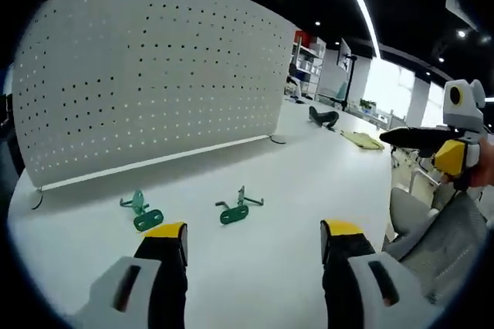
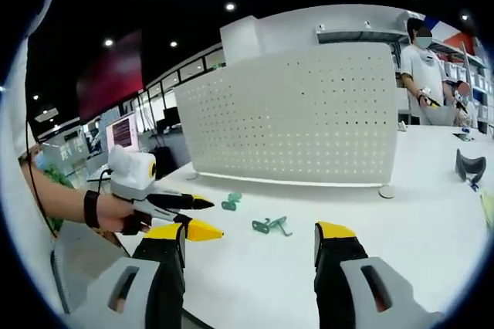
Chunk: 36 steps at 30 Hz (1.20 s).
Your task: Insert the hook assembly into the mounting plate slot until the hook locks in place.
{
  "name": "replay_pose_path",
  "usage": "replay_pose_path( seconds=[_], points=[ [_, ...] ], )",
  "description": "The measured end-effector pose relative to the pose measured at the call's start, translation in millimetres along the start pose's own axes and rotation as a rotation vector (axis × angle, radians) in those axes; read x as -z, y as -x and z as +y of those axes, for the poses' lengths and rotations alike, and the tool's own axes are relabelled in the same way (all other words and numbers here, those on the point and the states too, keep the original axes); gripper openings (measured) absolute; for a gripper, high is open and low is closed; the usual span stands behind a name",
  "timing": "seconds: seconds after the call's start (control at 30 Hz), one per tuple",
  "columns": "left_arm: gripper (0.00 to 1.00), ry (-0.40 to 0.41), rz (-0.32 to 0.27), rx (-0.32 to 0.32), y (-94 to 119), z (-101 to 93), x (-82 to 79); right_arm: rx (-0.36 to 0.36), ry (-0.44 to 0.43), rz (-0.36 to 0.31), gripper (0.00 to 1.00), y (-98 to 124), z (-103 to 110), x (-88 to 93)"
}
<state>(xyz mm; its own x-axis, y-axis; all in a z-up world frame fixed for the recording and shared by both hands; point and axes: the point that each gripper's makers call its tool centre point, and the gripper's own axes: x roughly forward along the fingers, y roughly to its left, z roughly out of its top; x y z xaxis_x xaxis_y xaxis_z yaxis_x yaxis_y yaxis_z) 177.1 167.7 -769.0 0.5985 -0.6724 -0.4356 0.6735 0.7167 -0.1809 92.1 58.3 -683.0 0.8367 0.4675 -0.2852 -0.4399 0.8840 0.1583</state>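
Both hooks lie loose on the white table (image 1: 309,190), in front of the pegboard (image 1: 154,74).

I hold the left gripper (image 1: 253,240) and right gripper (image 2: 248,242) with jaws apart, gripping nothing. One green hook (image 1: 235,210) lies near the pegboard's middle, the other green hook (image 1: 141,212) nearer its end.

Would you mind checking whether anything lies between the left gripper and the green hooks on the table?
Nothing visible does. Only bare white table lies between the open left gripper and the two green metal hooks, and between the hooks and the upright white perforated pegboard behind them.
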Motion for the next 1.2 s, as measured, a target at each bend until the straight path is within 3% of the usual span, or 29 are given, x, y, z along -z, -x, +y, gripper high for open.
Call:
replay_pose_path(
  seconds=[0.37, 0.47, 0.57, 0.87, 1.2],
  points=[
    [0.75, 0.013, 0.011, -0.017, -19.1, 3.9, 3.9, 0.014, -0.004, -0.032, 0.71, 3.3, -5.8, -11.2],
    [0.77, 0.069, 0.028, -0.074, -23.1, 13.7, 9.9, 0.02, 0.003, -0.031, 0.71, 3.4, -8.6, -13.2],
    [0.78, 0.055, 0.028, -0.092, -26.9, 16.9, 11.3, 0.022, -0.002, -0.031, 0.71, 2.9, -10.5, -13.3],
    [0.74, 0.055, 0.047, -0.101, -38.5, 16.3, 14.8, 0.005, 0.002, -0.029, 0.73, 0.4, -11.8, -17.3],
    [0.68, 0.073, 0.112, -0.13, -50.4, 18.1, 26.1, -0.014, 0.003, -0.029, 0.73, -1.4, -10.0, -17.8]
  ],
)
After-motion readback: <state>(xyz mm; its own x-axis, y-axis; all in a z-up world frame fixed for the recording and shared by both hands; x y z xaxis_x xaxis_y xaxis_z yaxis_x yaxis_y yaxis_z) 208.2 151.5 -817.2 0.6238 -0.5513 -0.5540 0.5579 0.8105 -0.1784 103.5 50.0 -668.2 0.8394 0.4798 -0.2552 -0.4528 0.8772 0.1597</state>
